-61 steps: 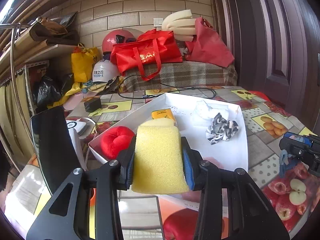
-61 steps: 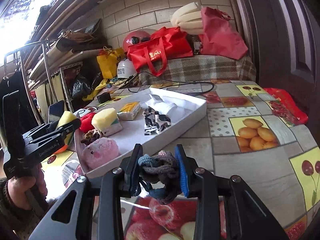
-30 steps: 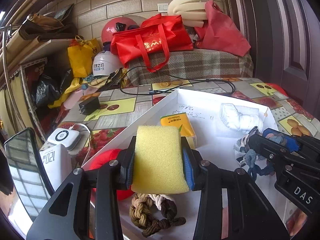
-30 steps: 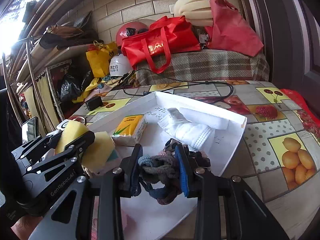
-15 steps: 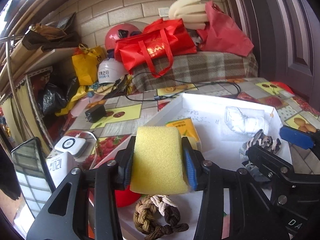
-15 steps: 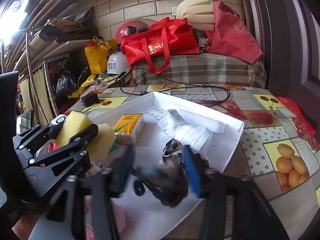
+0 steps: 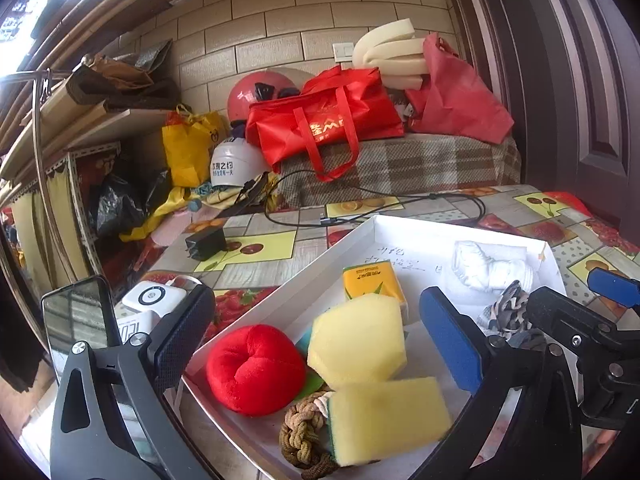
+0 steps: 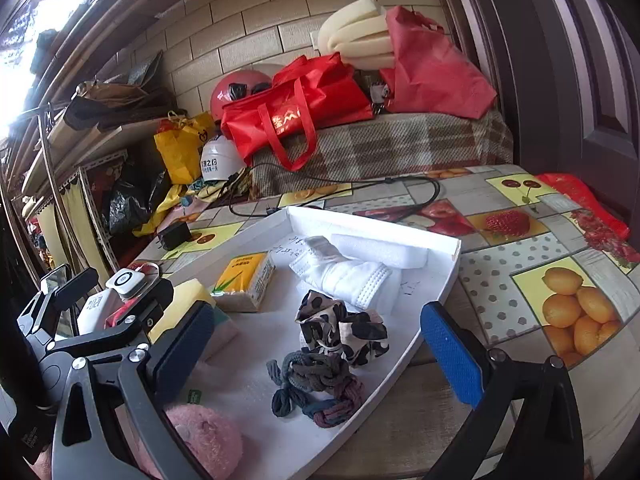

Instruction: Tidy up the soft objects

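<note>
Now both the left tongs [image 7: 316,344] and right tongs [image 8: 320,344] have just spread wide and grip nothing. The yellow sponge [image 7: 388,416] and knotted rope [image 8: 316,388] lie loose in the white tray [image 8: 400,364]. Tabletop beyond seemingly holds nothing soft; sorting looks nearly done.

Sponge [image 7: 386,416], knotted rope [image 8: 316,388] released into tray [image 8: 400,236]

Both tongs have just sprung open, and their jaws now stand wide apart with nothing pressed between the pads. The left tongs [image 7: 316,344] and right tongs [image 8: 316,348] sit side by side, close together, each tilted slightly downward.
</note>
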The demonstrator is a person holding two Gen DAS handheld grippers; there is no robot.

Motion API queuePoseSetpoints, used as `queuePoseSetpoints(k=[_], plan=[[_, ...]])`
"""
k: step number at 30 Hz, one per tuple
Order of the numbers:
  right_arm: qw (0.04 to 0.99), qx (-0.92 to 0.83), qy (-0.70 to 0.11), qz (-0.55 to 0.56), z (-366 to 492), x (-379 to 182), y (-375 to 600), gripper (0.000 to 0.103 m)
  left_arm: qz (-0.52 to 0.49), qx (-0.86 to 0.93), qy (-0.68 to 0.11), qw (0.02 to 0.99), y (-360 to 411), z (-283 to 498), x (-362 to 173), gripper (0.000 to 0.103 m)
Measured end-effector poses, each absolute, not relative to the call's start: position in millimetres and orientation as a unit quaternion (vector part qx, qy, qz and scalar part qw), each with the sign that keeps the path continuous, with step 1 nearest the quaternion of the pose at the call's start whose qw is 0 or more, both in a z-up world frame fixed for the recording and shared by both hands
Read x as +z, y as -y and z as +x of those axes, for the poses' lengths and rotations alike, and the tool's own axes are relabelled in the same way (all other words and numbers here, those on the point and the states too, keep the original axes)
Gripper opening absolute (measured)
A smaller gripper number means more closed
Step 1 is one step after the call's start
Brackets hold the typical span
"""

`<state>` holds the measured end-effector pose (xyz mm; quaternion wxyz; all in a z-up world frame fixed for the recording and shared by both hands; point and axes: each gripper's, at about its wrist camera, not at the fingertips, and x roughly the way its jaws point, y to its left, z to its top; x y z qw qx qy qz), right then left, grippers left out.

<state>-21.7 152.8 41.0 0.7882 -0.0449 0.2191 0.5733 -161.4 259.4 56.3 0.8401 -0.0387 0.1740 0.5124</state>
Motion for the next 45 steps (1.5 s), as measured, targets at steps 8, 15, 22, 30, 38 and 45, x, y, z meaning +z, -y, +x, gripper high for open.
queuePoseSetpoints(k=[8, 15, 22, 30, 38, 45], plan=[[0.793, 0.564, -0.229, -0.032, -18.1, 39.2, -127.4, 0.103, -0.077, 0.483, -0.147, 0.860, -240.2, -178.0, 58.3, 0.103], [0.804, 0.528, -0.273, -0.013, 3.6, 30.2, -87.3, 0.103, -0.087, 0.446, -0.163, 0.876, -198.1, -171.3, 57.8, 0.103], [0.813, 0.515, -0.270, 0.010, 14.7, 32.1, -12.9, 0.103, -0.077, 0.409, -0.178, 0.891, -130.5, -160.1, 57.2, 0.103], [0.868, 0.454, -0.202, -0.002, -1.1, 50.8, 67.3, 0.103, -0.116, 0.473, -0.208, 0.848, -97.1, -175.7, 53.0, 0.103], [0.884, 0.405, -0.232, 0.035, 7.6, 46.2, 105.0, 0.103, -0.120, 0.473, -0.227, 0.843, -80.4, -178.1, 50.6, 0.103], [0.892, 0.402, -0.197, 0.058, -0.5, 49.8, 121.2, 0.103, -0.088, 0.470, -0.246, 0.843, -72.6, -167.9, 50.4, 0.103]])
